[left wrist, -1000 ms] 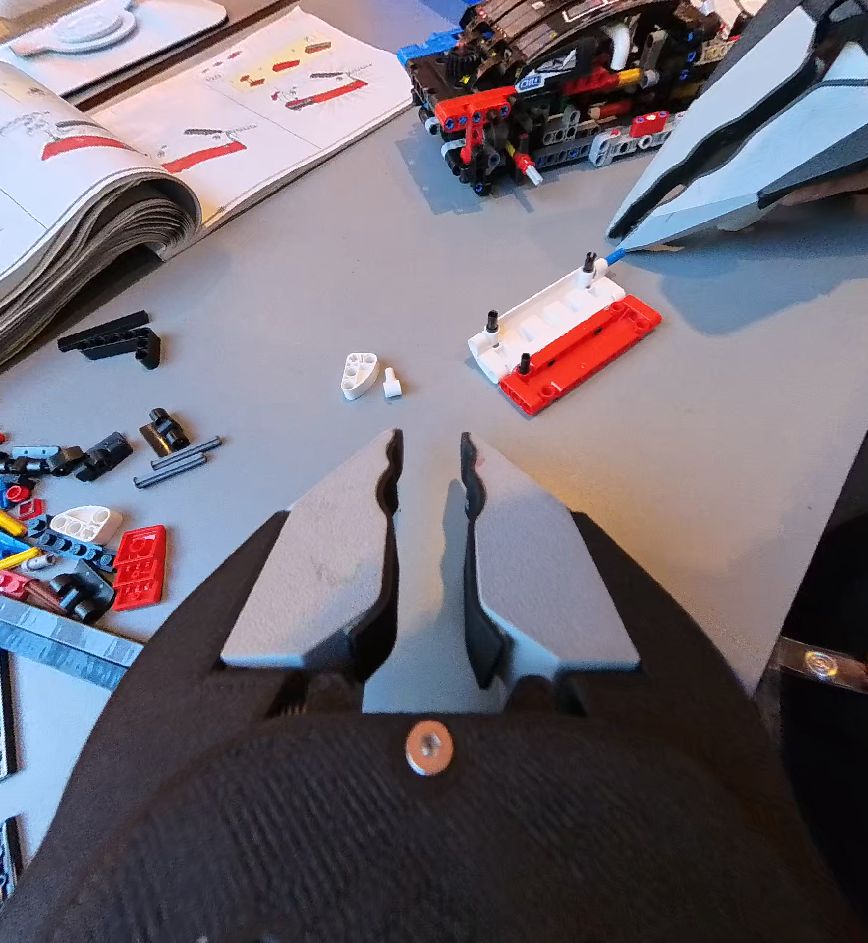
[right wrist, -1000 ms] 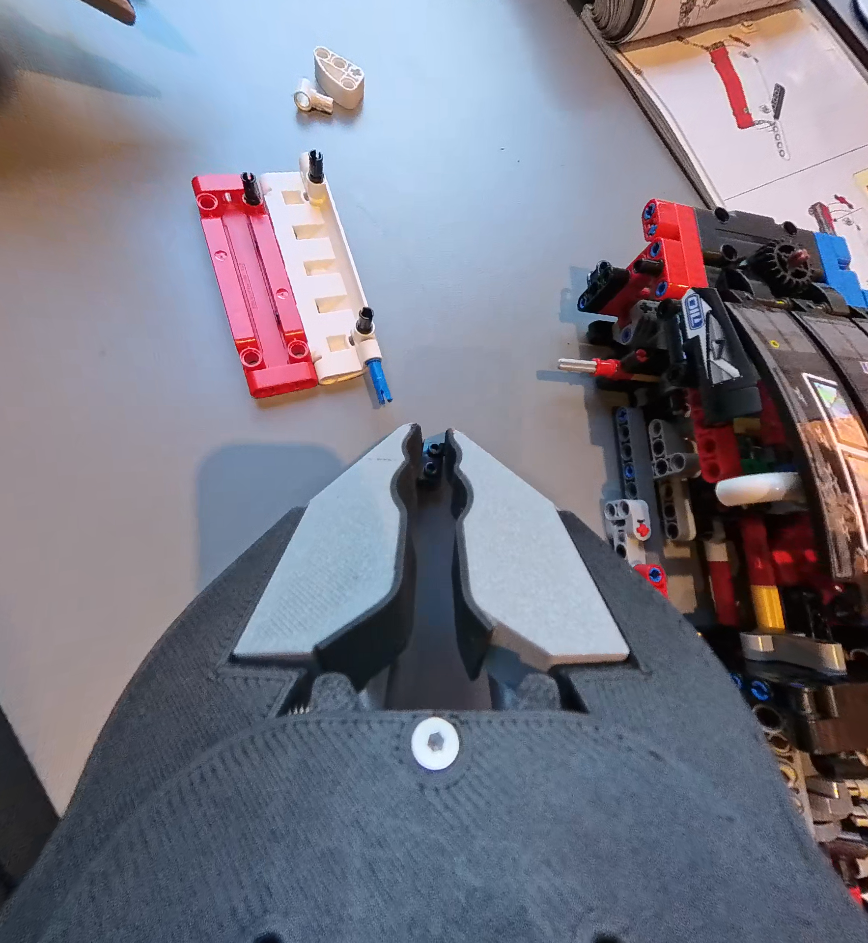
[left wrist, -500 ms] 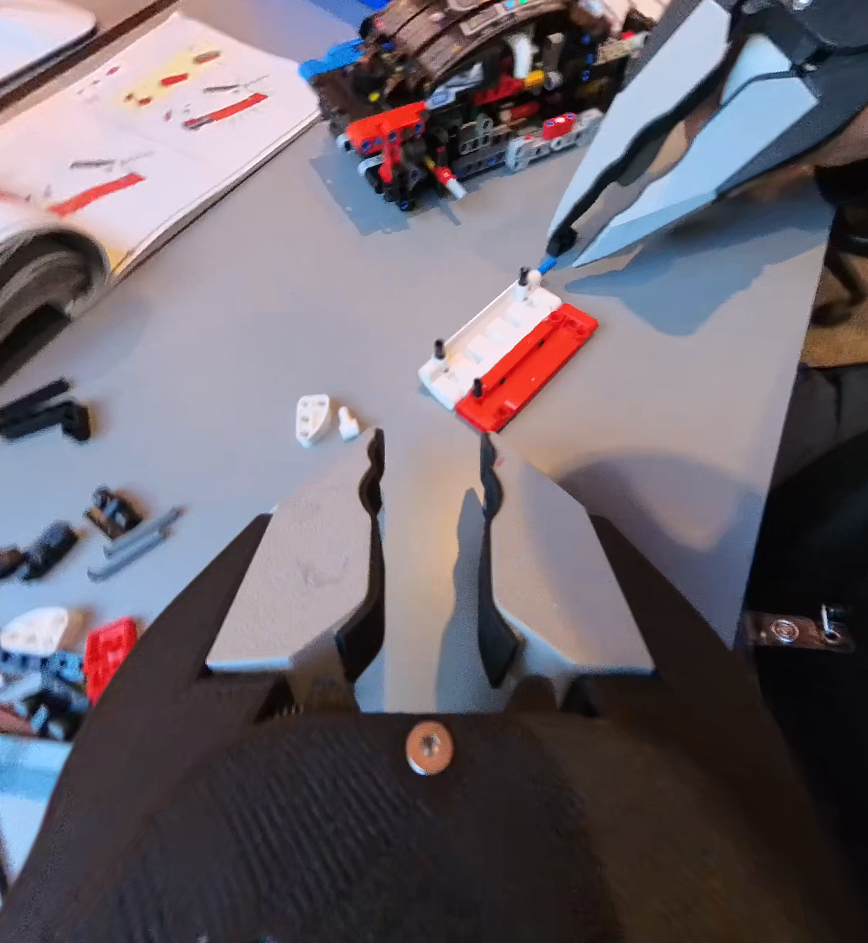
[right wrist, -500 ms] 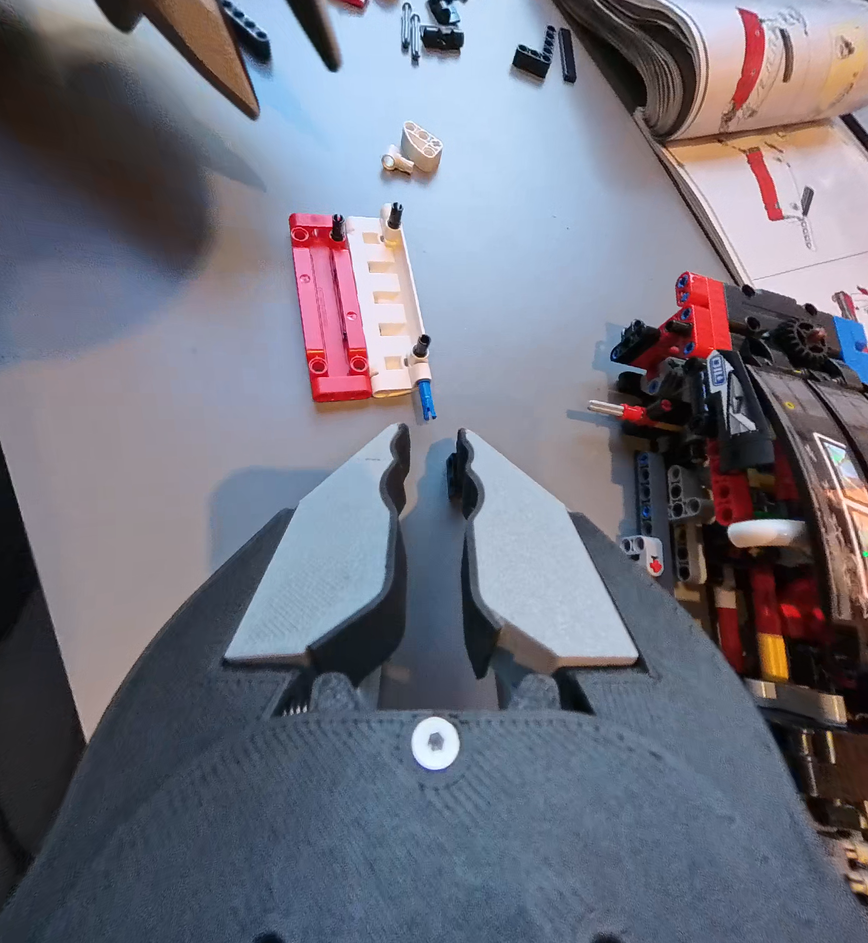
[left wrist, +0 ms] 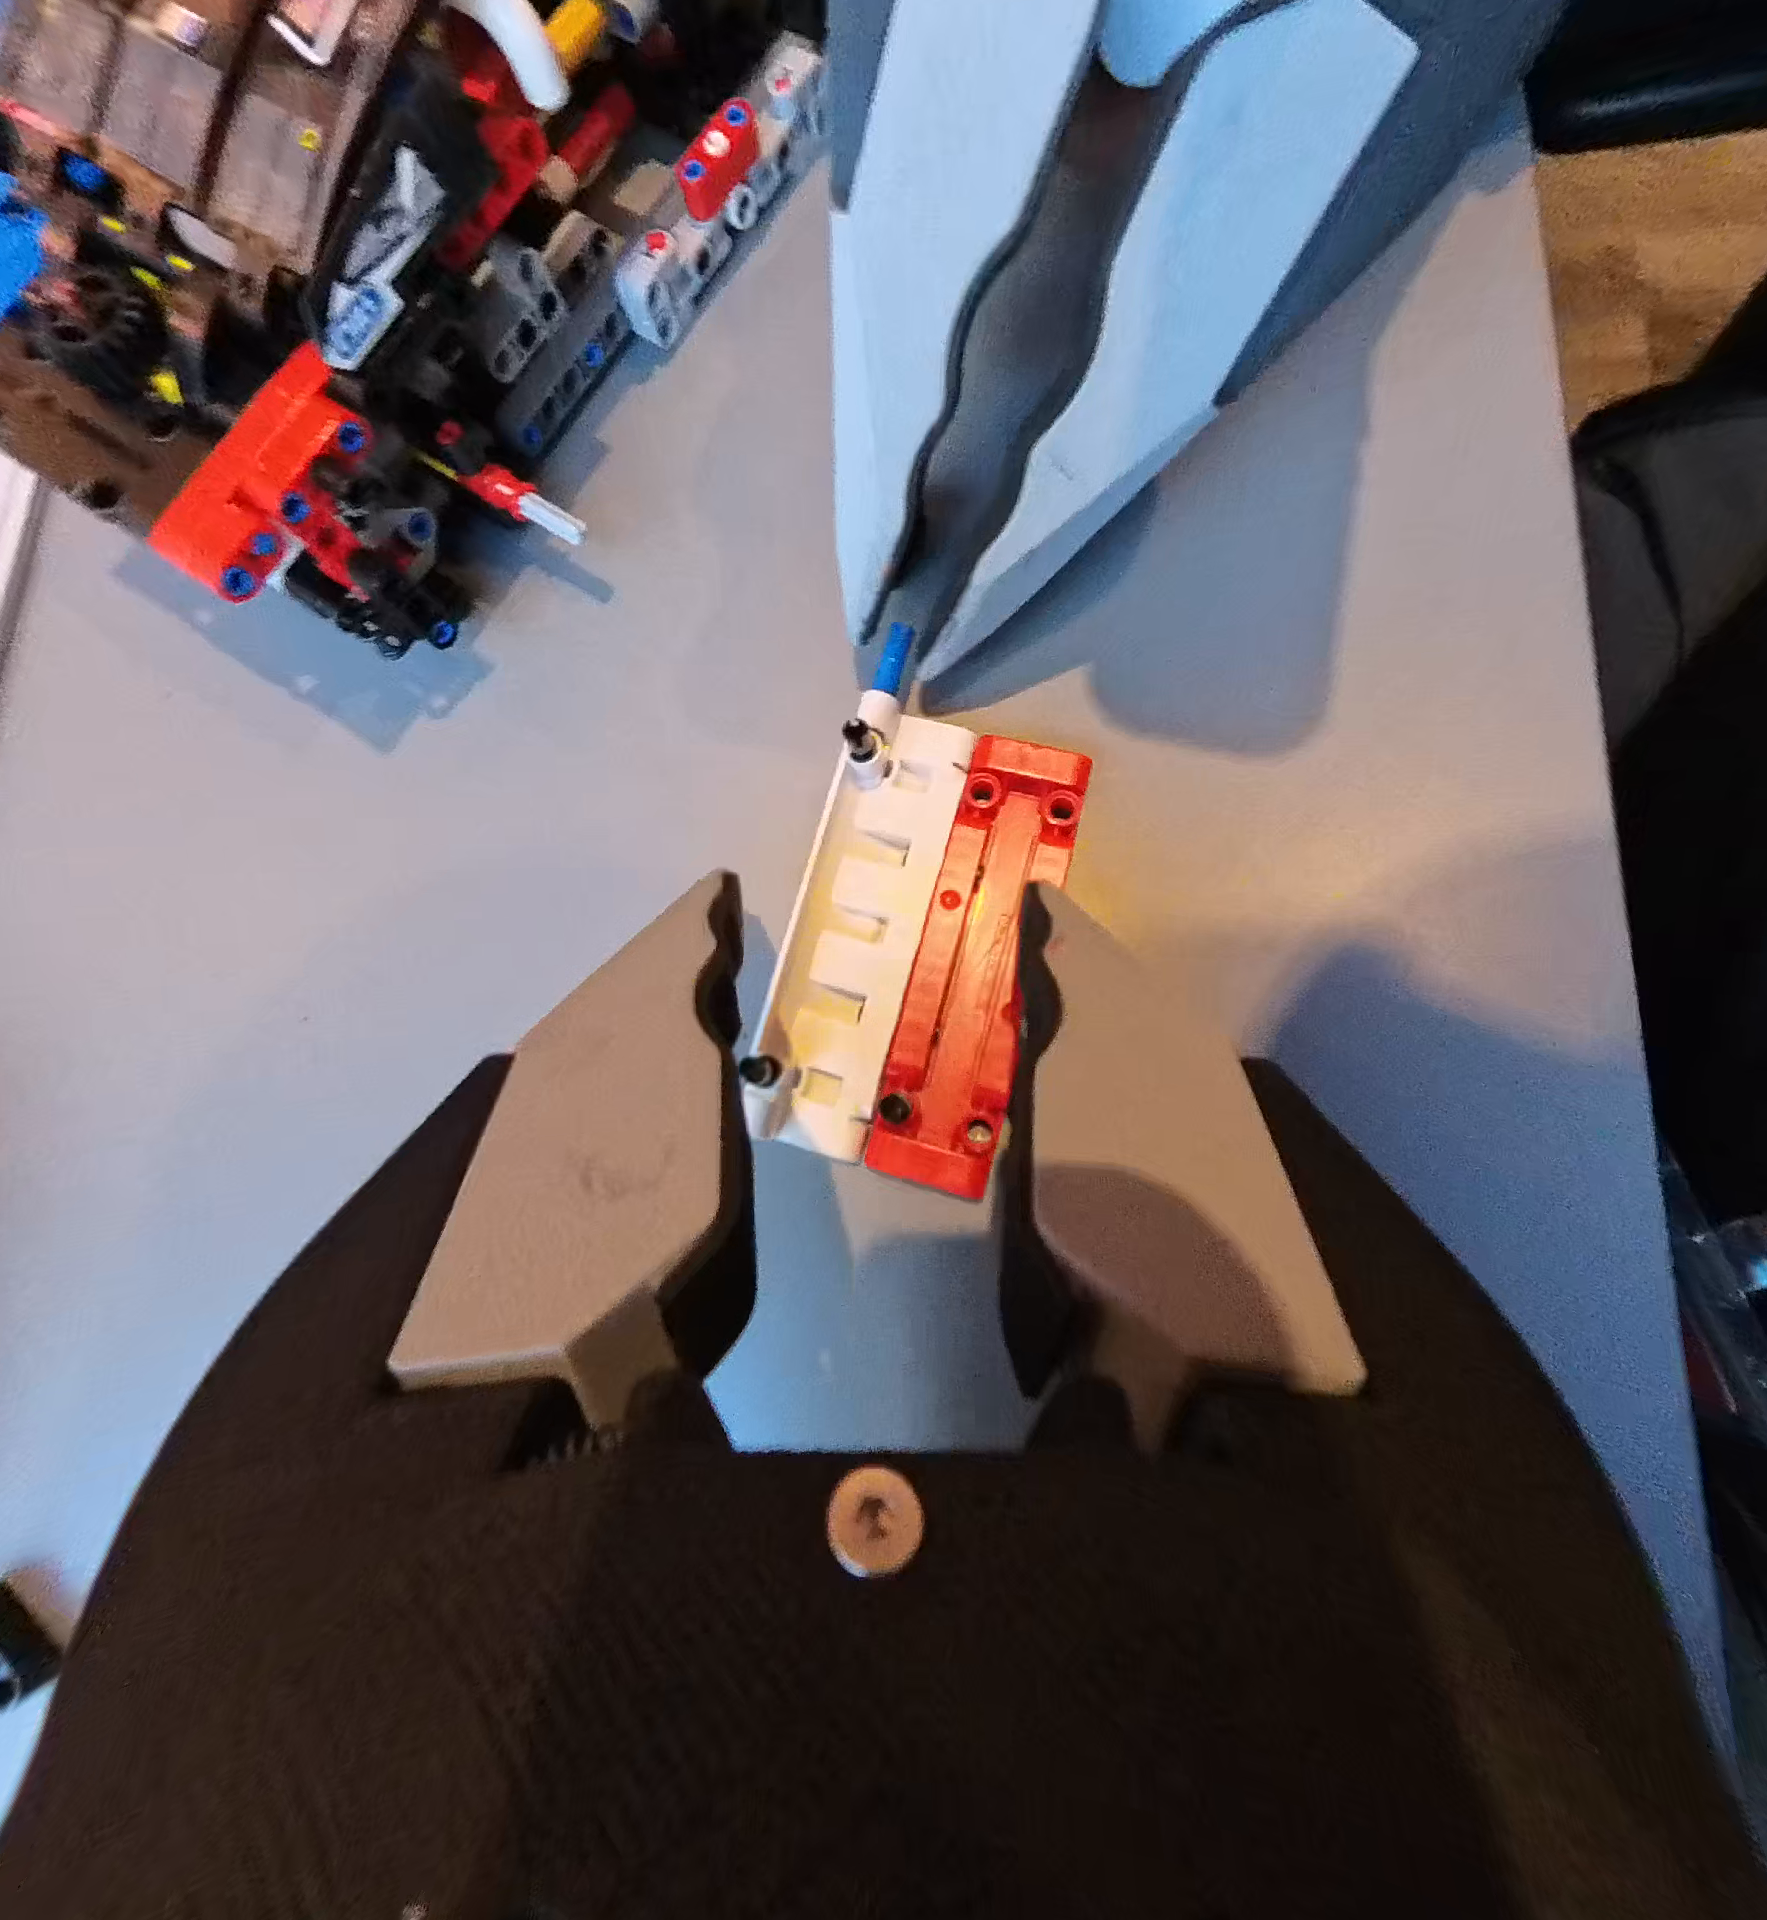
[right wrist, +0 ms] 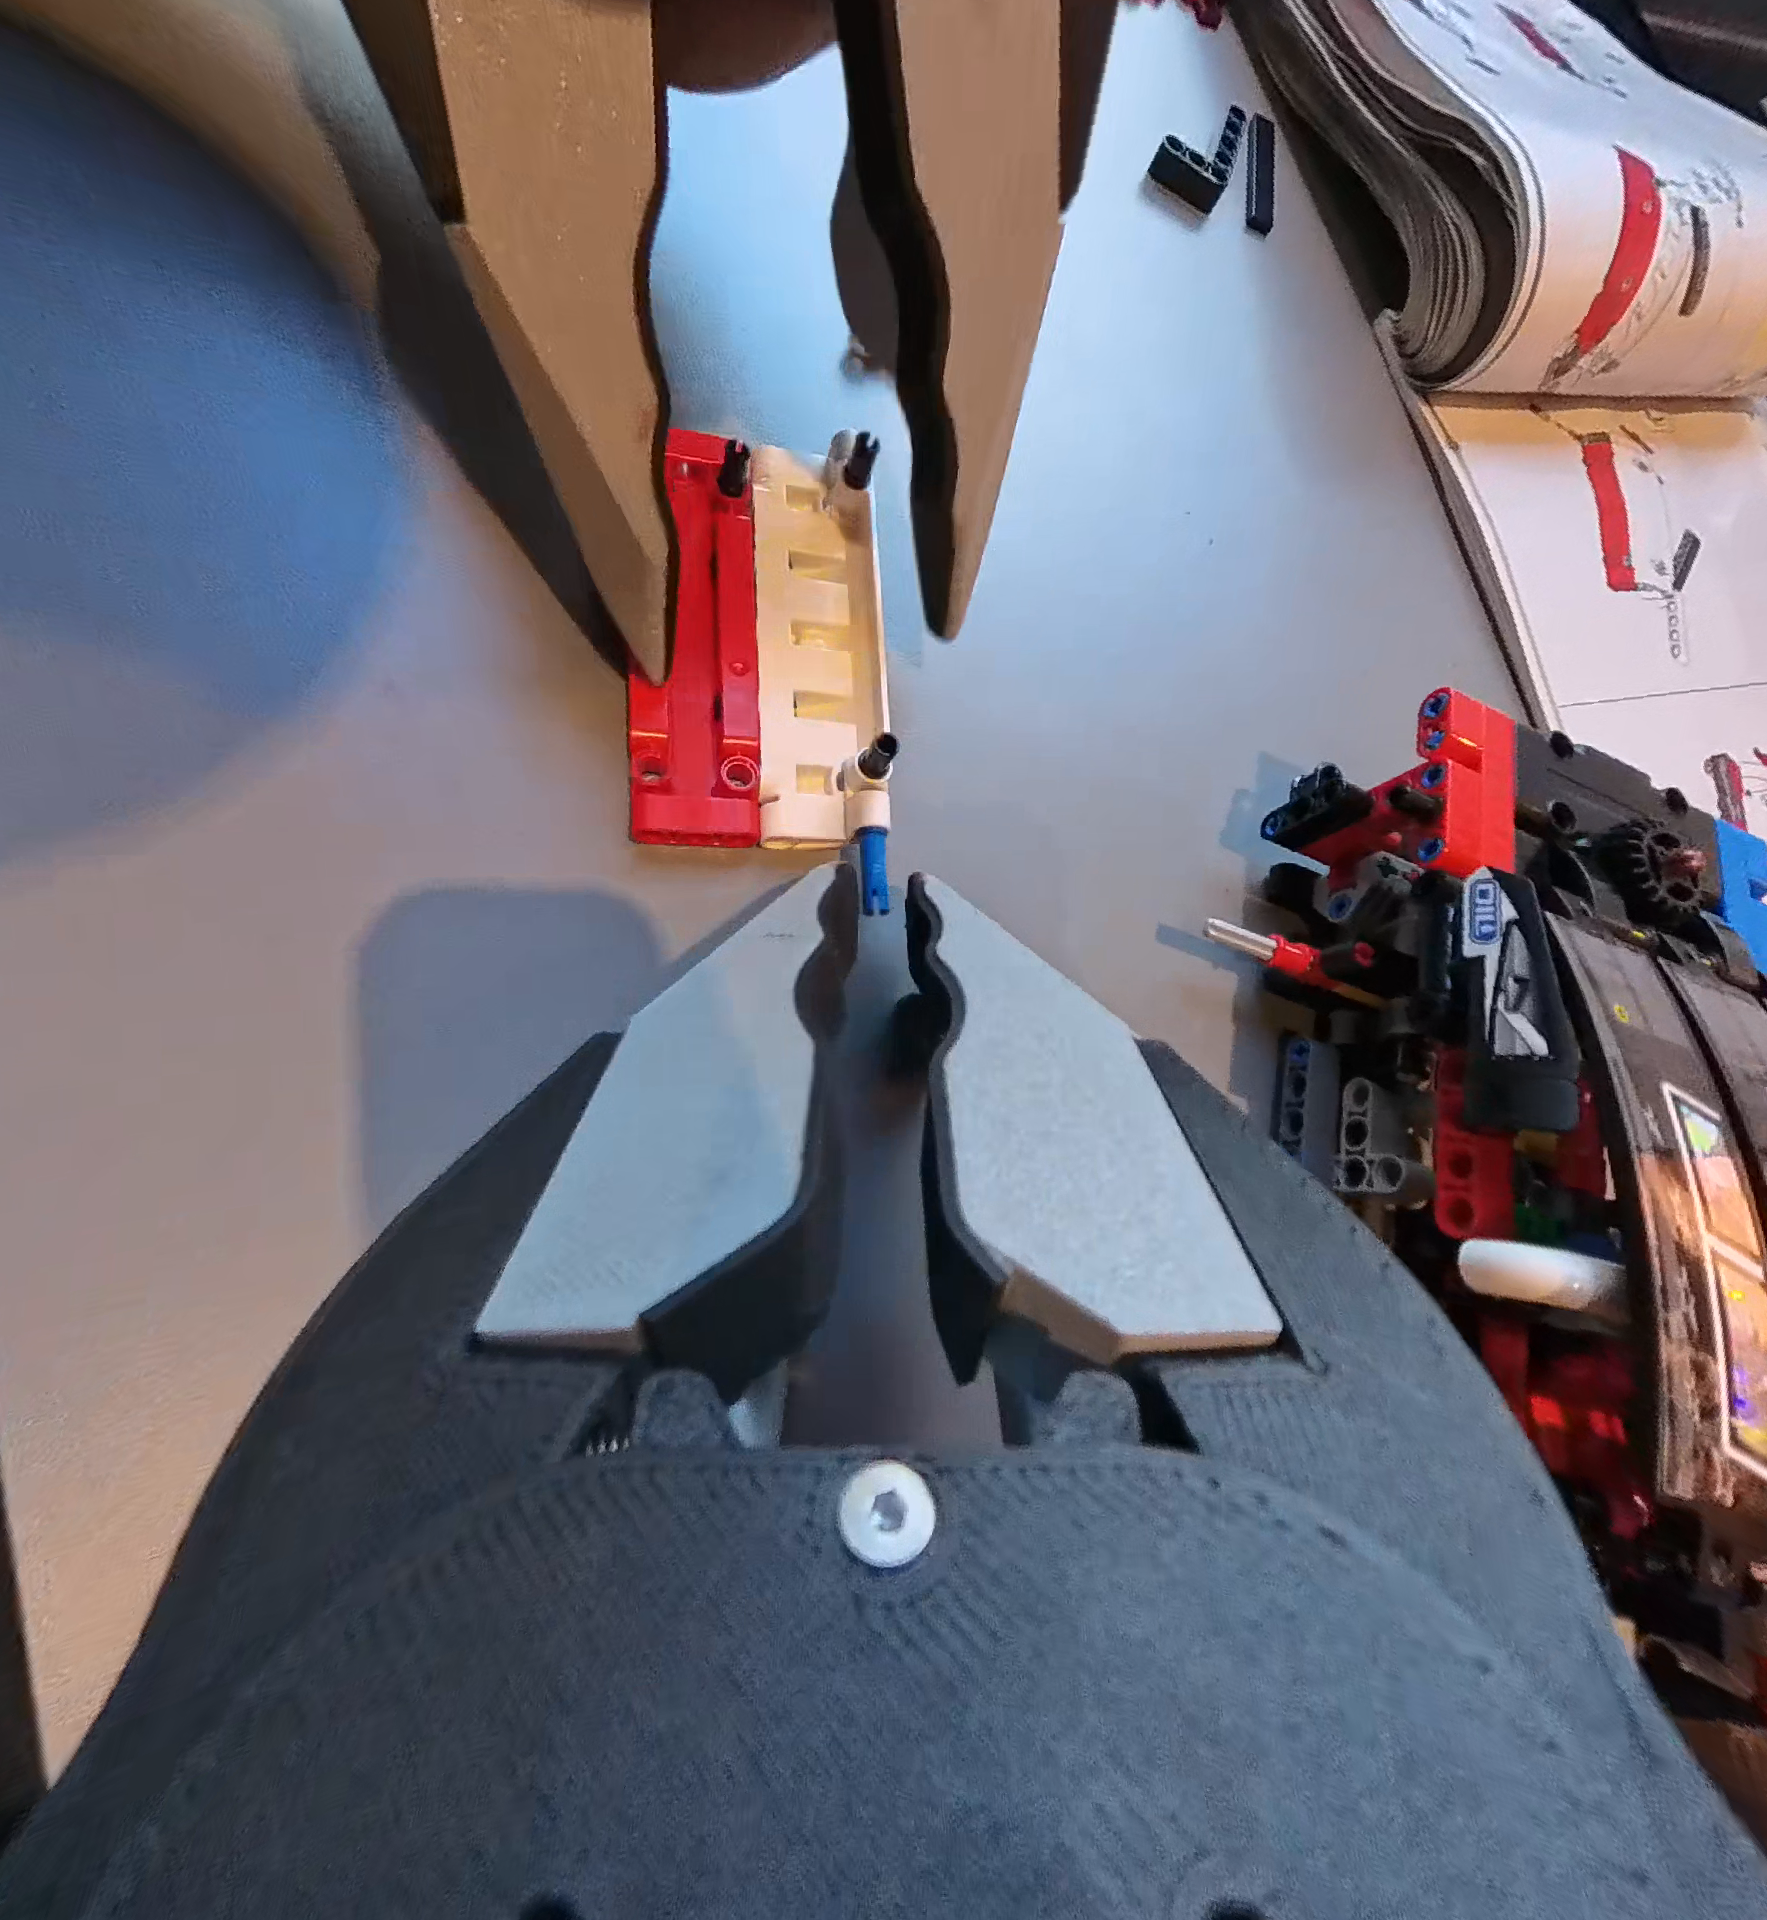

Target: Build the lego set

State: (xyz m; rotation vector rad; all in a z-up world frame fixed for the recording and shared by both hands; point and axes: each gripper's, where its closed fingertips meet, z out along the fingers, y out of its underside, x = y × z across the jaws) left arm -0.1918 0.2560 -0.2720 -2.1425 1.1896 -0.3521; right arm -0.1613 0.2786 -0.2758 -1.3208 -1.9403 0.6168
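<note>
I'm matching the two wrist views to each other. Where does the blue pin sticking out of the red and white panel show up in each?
Left wrist view: blue pin upper centre, at the panel's far end, between the right gripper's tips.
Right wrist view: blue pin centre, just ahead of that gripper's own tips.
Shared landmark: the red and white panel.

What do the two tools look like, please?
Both look alike. The left tool has two flat grey wedge fingers with wavy black inner edges, on a rounded black ribbed body with one silver screw in the middle. The right tool has the same grey fingers, a dark ribbed body and a screw. No cables, markings or sleeves show.
</note>
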